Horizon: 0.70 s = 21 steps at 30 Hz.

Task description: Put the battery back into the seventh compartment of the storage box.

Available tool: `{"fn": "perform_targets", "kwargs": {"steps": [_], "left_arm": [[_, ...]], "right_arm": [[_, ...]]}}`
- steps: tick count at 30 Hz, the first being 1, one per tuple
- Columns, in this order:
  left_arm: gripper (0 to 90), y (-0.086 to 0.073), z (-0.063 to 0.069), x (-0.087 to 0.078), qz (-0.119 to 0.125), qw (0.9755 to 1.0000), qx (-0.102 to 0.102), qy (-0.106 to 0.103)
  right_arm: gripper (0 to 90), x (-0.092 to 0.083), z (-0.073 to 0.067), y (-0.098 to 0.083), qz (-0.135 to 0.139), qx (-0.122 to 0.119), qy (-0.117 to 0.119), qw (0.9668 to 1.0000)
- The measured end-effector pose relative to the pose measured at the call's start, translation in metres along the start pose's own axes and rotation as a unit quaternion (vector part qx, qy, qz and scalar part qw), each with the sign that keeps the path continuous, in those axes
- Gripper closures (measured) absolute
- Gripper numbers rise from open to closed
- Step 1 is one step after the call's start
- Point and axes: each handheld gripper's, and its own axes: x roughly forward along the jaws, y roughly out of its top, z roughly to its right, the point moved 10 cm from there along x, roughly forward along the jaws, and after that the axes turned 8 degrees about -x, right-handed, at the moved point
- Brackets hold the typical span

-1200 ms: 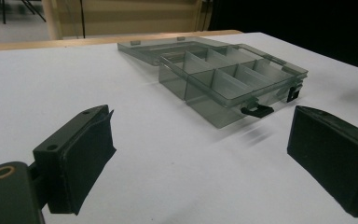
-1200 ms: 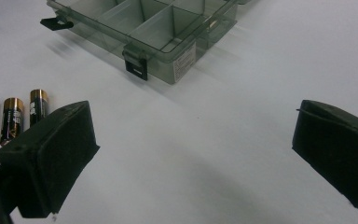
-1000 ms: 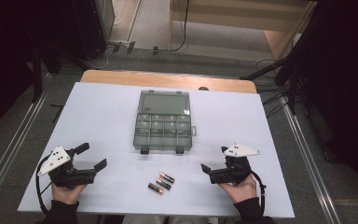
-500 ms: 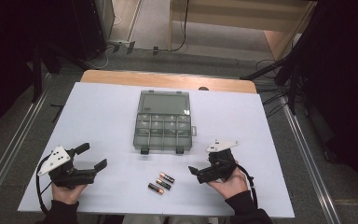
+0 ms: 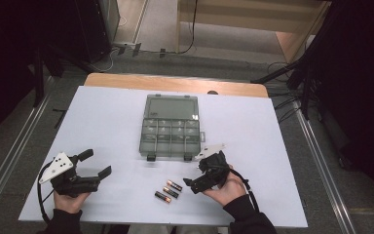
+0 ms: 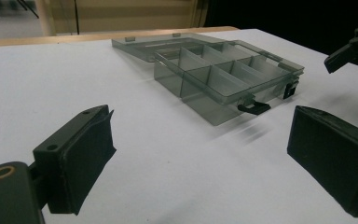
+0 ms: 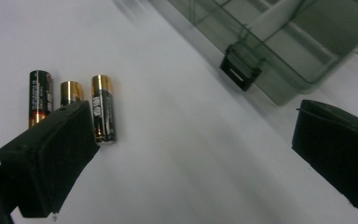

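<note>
A clear grey compartment box (image 5: 170,127) lies open mid-table, its lid flat behind it and its cells bare. Three AA batteries (image 5: 168,191) lie side by side in front of it. My right gripper (image 5: 195,174) is open, just right of the batteries and angled toward them. In the right gripper view its left jaw overlaps the batteries (image 7: 102,107), and the box latch (image 7: 240,67) sits above the gap (image 7: 193,154). My left gripper (image 5: 96,163) rests open at the front left, holding nothing. The left gripper view looks between its jaws (image 6: 200,158) at the box (image 6: 223,74).
The white tabletop (image 5: 107,117) ends at a wooden strip (image 5: 175,84) at the back, with metal rails along both sides. The other gripper's jaw tip (image 6: 354,46) shows at the upper right of the left gripper view.
My right gripper has moved left and forward from the front right, turning its jaws toward the batteries. The left gripper, the box and the batteries have stayed put.
</note>
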Motion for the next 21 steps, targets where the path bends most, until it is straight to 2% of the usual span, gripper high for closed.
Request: {"fn": "perform_targets", "kwargs": {"steps": [8,10,13,16,18,20,21], "left_arm": [[6.8,0.000,-0.002,-0.001,-0.001,1.0000,0.002,0.001],[6.8,0.000,-0.002,-0.001,-0.001,1.0000,0.003,0.001],[6.8,0.001,-0.002,-0.001,0.001,1.0000,0.002,0.001],[6.8,0.001,-0.003,-0.001,0.002,1.0000,0.000,0.003],[6.8,0.001,-0.003,-0.001,0.001,1.0000,0.000,0.003],[6.8,0.001,-0.003,-0.001,0.002,1.0000,0.001,0.003],[6.8,0.001,-0.003,-0.001,0.002,1.0000,0.001,0.003]], "right_arm": [[0.4,0.016,-0.016,0.010,-0.049,-0.033,0.009,0.9982],[3.2,0.018,-0.018,0.013,-0.060,-0.042,0.013,0.9972],[14.2,0.020,-0.022,0.015,-0.080,-0.045,0.023,0.9955],[25.8,0.020,-0.029,0.016,-0.106,-0.045,0.059,0.9916],[30.5,0.021,-0.031,0.015,-0.130,-0.050,0.059,0.9885],[35.1,0.024,-0.034,0.017,-0.137,-0.066,0.067,0.9860],[36.2,0.024,-0.036,0.018,-0.143,-0.066,0.070,0.9851]]}}
